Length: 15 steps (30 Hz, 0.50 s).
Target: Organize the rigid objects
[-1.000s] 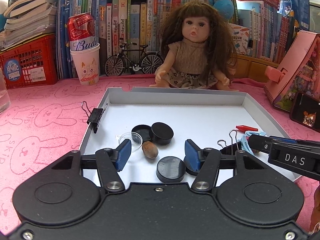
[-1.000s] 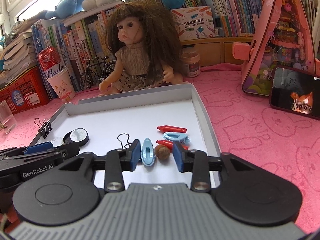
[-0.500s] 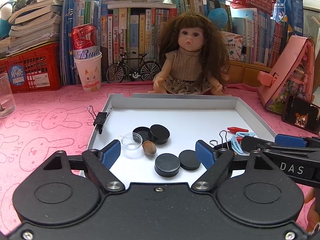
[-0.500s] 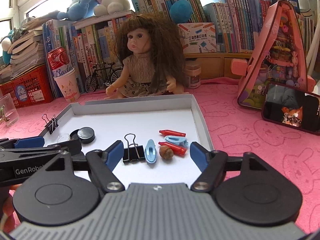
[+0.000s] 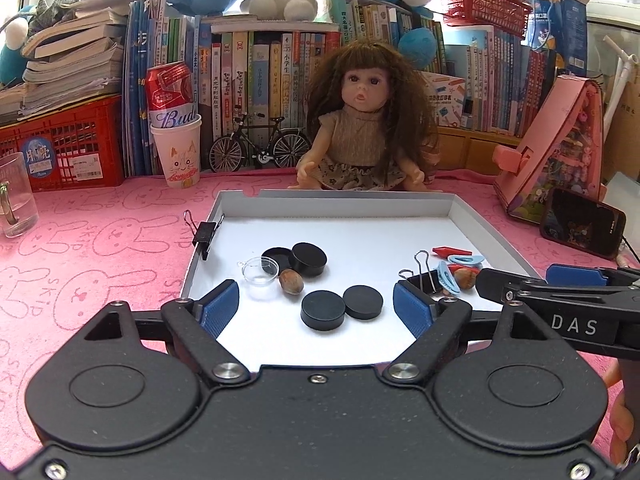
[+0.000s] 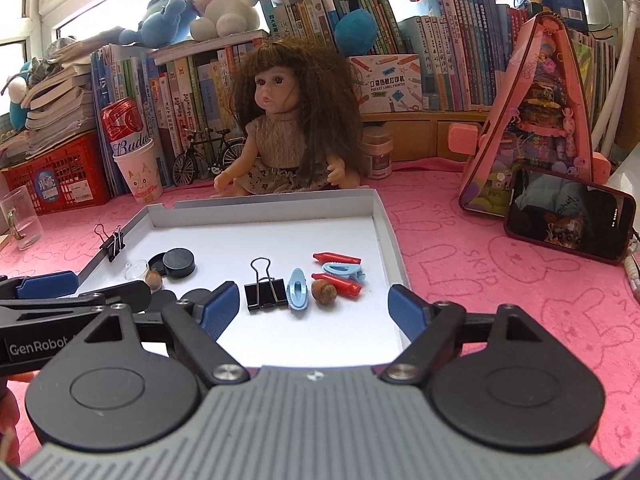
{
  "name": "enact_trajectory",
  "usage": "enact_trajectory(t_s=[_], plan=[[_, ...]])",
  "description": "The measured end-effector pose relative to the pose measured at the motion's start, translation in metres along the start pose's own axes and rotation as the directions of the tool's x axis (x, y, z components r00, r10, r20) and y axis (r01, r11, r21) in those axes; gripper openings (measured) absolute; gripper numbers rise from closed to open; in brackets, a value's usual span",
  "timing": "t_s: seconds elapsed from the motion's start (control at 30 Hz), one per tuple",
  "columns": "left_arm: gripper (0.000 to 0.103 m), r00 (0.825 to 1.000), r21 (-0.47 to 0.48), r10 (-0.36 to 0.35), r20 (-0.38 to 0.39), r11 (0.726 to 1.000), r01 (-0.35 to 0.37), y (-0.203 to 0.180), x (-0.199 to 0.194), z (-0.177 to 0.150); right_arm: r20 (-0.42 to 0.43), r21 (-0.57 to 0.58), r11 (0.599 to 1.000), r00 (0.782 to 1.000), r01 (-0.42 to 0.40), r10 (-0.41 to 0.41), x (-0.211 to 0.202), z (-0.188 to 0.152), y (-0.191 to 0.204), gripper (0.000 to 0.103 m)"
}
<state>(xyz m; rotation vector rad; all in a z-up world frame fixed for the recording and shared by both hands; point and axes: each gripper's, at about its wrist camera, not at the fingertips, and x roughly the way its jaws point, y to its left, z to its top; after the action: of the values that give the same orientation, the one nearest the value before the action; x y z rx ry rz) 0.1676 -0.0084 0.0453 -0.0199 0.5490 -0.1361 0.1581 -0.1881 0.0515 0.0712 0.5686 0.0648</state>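
A white shallow tray (image 5: 336, 200) holds the small items. At its left lie an open black lid (image 5: 276, 258), a black round case (image 5: 309, 259), a clear cup (image 5: 259, 272) and a nut (image 5: 291, 281). Two black discs (image 5: 323, 315) lie flat on the floor in front of my left gripper (image 5: 316, 308). Its jaws are opening and its pads touch nothing. At the right lie a black binder clip (image 6: 262, 294), a blue hair clip (image 6: 297, 290), a second nut (image 6: 324, 292) and red crayons (image 6: 337, 284). They rest just beyond my right gripper (image 6: 311, 311), whose jaws are opening and hold nothing.
Another binder clip (image 5: 204, 234) is clamped on the tray's left rim. A doll (image 5: 364, 128) sits behind the tray. A paper cup with a can (image 5: 176, 148) and a glass mug (image 5: 16, 196) stand at the left. A phone (image 6: 568, 216) and a pink toy house (image 6: 532, 120) are at the right.
Both grippers have spread their jaws wide and drawn back and slightly up from the tray. The discs, the nut and the clips that sat between the fingers now lie free on the tray floor.
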Motion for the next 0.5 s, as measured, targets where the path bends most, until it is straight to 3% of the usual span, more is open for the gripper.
enact_trajectory(t_s=[0.5], plan=[[0.084, 1.0, 0.012, 0.001, 0.011, 1.0, -0.001, 0.0, -0.03, -0.015, 0.006, -0.029, 1.0, 1.0, -0.008, 0.008, -0.021, -0.011, 0.006, 0.089]])
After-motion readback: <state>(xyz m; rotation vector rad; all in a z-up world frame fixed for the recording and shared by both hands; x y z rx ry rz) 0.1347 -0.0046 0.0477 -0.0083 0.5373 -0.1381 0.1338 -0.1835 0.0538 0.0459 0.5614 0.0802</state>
